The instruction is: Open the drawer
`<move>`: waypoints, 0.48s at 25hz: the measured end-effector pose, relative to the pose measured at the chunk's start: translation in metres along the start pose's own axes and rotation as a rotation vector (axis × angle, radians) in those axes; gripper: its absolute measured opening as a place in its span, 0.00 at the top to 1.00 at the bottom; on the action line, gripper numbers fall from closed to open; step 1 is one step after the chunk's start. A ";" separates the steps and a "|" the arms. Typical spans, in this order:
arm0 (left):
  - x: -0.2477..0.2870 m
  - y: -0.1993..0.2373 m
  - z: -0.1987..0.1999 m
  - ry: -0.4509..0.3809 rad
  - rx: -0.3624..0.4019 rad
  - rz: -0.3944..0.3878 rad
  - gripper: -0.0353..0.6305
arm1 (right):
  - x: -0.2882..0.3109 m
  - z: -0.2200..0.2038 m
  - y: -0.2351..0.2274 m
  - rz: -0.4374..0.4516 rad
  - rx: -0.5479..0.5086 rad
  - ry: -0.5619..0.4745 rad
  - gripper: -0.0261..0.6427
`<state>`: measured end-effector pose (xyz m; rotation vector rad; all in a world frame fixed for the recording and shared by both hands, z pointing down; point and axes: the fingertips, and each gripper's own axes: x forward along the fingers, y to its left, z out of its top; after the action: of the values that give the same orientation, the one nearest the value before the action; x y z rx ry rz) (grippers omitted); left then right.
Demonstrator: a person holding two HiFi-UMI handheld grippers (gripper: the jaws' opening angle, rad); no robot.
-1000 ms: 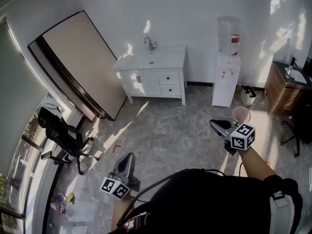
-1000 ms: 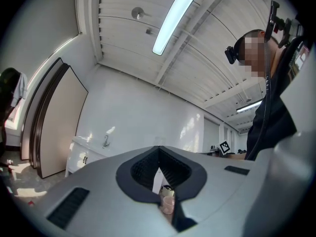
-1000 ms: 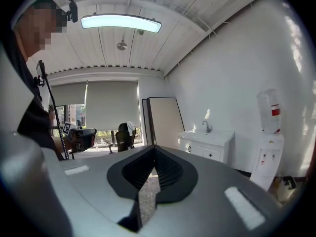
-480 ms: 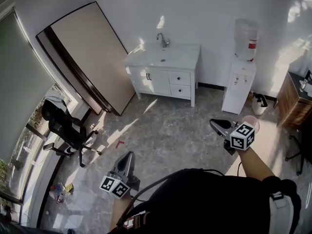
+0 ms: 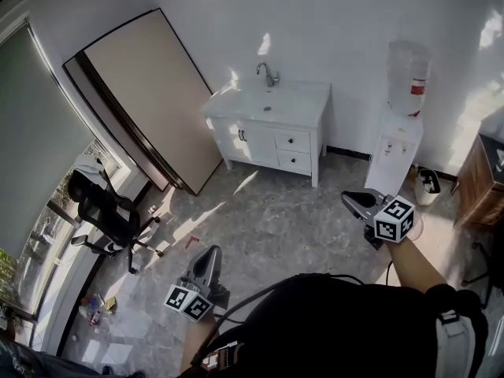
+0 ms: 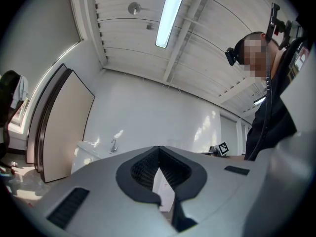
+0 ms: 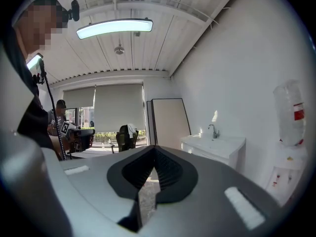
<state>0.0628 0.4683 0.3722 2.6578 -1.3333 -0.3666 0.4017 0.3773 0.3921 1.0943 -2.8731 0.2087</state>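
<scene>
A white sink cabinet (image 5: 272,128) stands against the far wall, with two small drawers (image 5: 293,141) stacked on its right side, both closed. My left gripper (image 5: 209,260) is low in the head view, far from the cabinet, shut with nothing in it. My right gripper (image 5: 356,201) is at the right, also shut and empty, and points toward the wall. In the left gripper view the shut left gripper (image 6: 159,149) has the cabinet (image 6: 91,157) small at the left. In the right gripper view the right gripper (image 7: 154,149) has the sink cabinet (image 7: 215,149) at the right.
A large beige board (image 5: 150,93) leans on the wall left of the cabinet. A water dispenser (image 5: 402,140) and a small bin (image 5: 428,183) stand to its right, then a wooden cabinet (image 5: 484,179). A black office chair (image 5: 106,215) and floor litter (image 5: 98,309) are at the left.
The cabinet, board and dispenser have slid down and to the right in the head view and look nearer. Both grippers keep their places in the picture and stay shut.
</scene>
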 end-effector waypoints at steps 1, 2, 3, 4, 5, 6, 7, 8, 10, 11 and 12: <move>0.009 -0.002 -0.004 0.001 -0.005 0.005 0.94 | -0.003 -0.001 -0.012 -0.004 0.006 -0.001 0.96; 0.018 -0.003 -0.008 0.002 -0.009 0.010 0.94 | -0.005 -0.001 -0.024 -0.007 0.011 -0.001 0.96; 0.027 -0.004 -0.011 0.004 -0.013 0.013 0.94 | -0.006 -0.001 -0.034 -0.007 0.013 0.000 0.96; 0.036 -0.006 -0.013 0.006 -0.014 0.013 0.94 | -0.007 -0.001 -0.043 -0.005 0.013 0.003 0.96; 0.045 -0.008 -0.014 0.009 -0.015 0.012 0.94 | -0.007 -0.001 -0.051 -0.002 0.012 0.005 0.96; 0.053 -0.010 -0.016 0.012 -0.015 0.011 0.94 | -0.007 0.000 -0.058 0.001 0.011 0.007 0.96; 0.061 -0.011 -0.017 0.015 -0.016 0.009 0.94 | -0.007 0.001 -0.065 0.002 0.011 0.008 0.96; 0.068 -0.011 -0.019 0.019 -0.018 0.008 0.94 | -0.005 0.001 -0.071 0.002 0.014 0.007 0.96; 0.076 -0.009 -0.024 0.032 -0.022 0.007 0.94 | -0.001 -0.003 -0.080 0.002 0.026 0.008 0.96; 0.079 -0.006 -0.028 0.039 -0.024 0.007 0.94 | 0.002 -0.006 -0.083 0.002 0.031 0.010 0.96; 0.081 -0.003 -0.030 0.045 -0.025 0.008 0.94 | 0.006 -0.009 -0.085 0.002 0.034 0.014 0.96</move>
<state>0.1198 0.4053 0.3877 2.6242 -1.3171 -0.3188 0.4542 0.3121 0.4104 1.0905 -2.8686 0.2648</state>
